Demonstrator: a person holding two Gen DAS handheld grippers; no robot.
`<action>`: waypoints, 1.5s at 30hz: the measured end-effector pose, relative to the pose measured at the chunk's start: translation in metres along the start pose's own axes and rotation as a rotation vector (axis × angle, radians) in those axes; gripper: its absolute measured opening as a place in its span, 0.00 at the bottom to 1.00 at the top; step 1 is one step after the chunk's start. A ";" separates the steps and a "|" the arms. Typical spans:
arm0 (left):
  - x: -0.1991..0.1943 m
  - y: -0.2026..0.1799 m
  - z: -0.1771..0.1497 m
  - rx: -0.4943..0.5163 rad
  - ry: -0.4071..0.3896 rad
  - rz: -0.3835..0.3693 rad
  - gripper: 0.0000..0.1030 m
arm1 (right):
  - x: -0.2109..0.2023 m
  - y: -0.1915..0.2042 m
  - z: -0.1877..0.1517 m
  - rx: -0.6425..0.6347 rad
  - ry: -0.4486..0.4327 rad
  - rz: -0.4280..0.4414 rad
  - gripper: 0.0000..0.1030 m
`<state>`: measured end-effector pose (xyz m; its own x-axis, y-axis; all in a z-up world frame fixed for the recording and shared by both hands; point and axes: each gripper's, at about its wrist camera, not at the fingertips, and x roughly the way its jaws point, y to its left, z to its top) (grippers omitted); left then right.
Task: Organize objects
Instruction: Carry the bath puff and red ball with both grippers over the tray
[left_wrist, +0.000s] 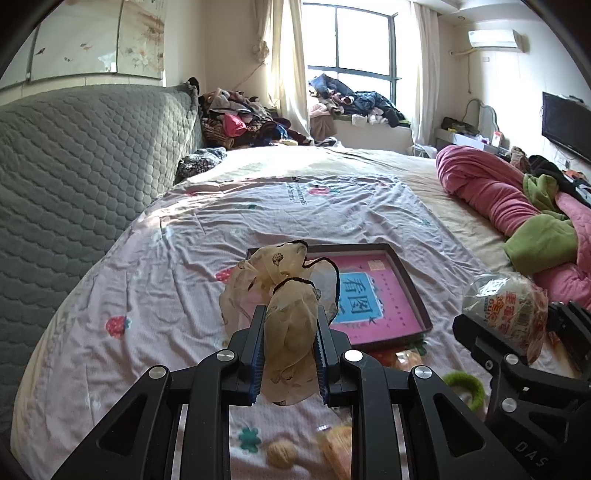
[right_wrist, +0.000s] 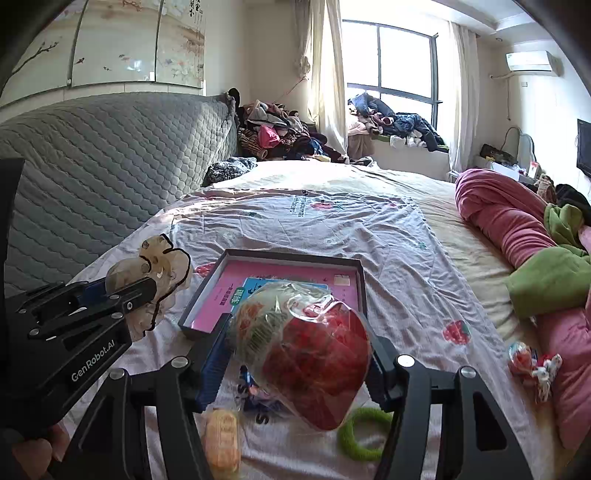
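My left gripper (left_wrist: 290, 312) is shut on a sheer cream scrunchie (left_wrist: 280, 269) with black trim, lifted above the bed. Behind it lies a shallow dark grey box (left_wrist: 410, 284) with a pink printed bottom, resting on the sheet. My right gripper (right_wrist: 301, 332) is shut on a clear plastic packet (right_wrist: 314, 354) with red contents, held in front of the same box (right_wrist: 291, 255). In the right wrist view the left gripper (right_wrist: 147, 282) and scrunchie (right_wrist: 162, 258) hang to the box's left. In the left wrist view the right gripper (left_wrist: 513, 321) and packet (left_wrist: 498, 295) are at the right.
A green fuzzy ring (right_wrist: 364, 432) and yellow wrapped snacks (right_wrist: 221, 439) lie on the sheet near me. Small wrapped sweets (right_wrist: 532, 363) sit by the pink quilt (right_wrist: 509, 221) on the right. The grey padded headboard (left_wrist: 74, 166) bounds the left. Clothes are piled at the back.
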<state>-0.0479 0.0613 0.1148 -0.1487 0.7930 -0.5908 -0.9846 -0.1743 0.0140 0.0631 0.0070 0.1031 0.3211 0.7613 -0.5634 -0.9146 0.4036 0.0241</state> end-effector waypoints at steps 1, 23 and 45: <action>0.004 0.000 0.003 0.001 0.000 0.000 0.23 | 0.002 0.000 0.003 -0.002 -0.001 -0.001 0.61; 0.137 0.008 0.047 0.022 0.070 0.016 0.24 | 0.122 -0.018 0.058 0.024 0.019 -0.055 0.61; 0.318 0.000 0.041 0.083 0.301 0.006 0.27 | 0.307 -0.053 0.043 0.007 0.327 -0.072 0.61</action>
<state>-0.0990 0.3373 -0.0405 -0.1326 0.5812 -0.8029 -0.9898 -0.1198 0.0768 0.2204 0.2410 -0.0352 0.2881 0.5281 -0.7988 -0.8902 0.4551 -0.0203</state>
